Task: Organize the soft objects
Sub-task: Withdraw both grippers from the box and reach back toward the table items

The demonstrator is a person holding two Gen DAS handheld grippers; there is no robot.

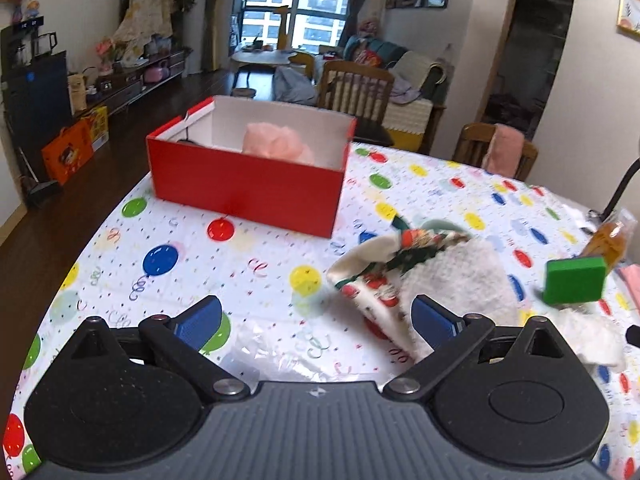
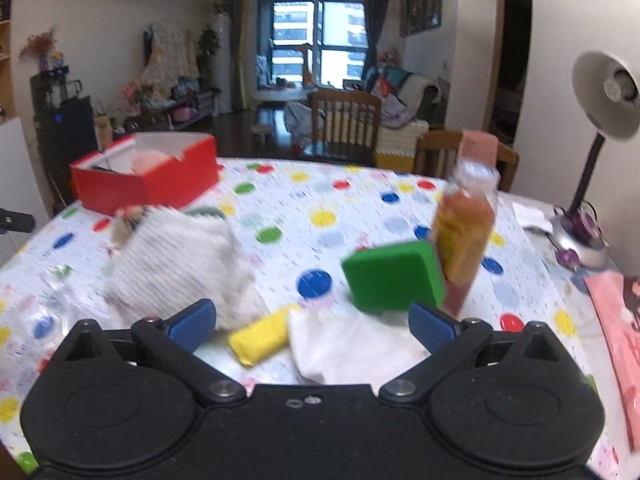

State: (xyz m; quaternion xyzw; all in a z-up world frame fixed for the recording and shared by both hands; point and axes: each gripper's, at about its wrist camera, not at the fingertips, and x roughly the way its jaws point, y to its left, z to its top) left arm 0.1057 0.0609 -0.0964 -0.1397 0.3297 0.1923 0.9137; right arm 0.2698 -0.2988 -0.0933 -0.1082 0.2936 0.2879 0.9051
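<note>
An open red box (image 1: pixel 248 184) stands on the balloon-print table with a pink soft thing (image 1: pixel 276 142) inside; it also shows at the left of the right wrist view (image 2: pixel 148 184). A white fluffy Christmas stocking (image 1: pixel 424 280) lies right of my open, empty left gripper (image 1: pixel 316 322), its edge by the right fingertip. In the right wrist view the stocking (image 2: pixel 176 260) lies left. My right gripper (image 2: pixel 312 324) is open and empty over a white cloth (image 2: pixel 352 348), with a yellow soft roll (image 2: pixel 260 338) and a green block (image 2: pixel 394 276) close ahead.
An orange drink bottle (image 2: pixel 464 236) stands behind the green block. A desk lamp (image 2: pixel 592 120) and a pink sheet (image 2: pixel 616 320) are at the right. Clear plastic wrap (image 1: pixel 272 354) lies near the left gripper. Wooden chairs (image 2: pixel 348 120) stand beyond the table.
</note>
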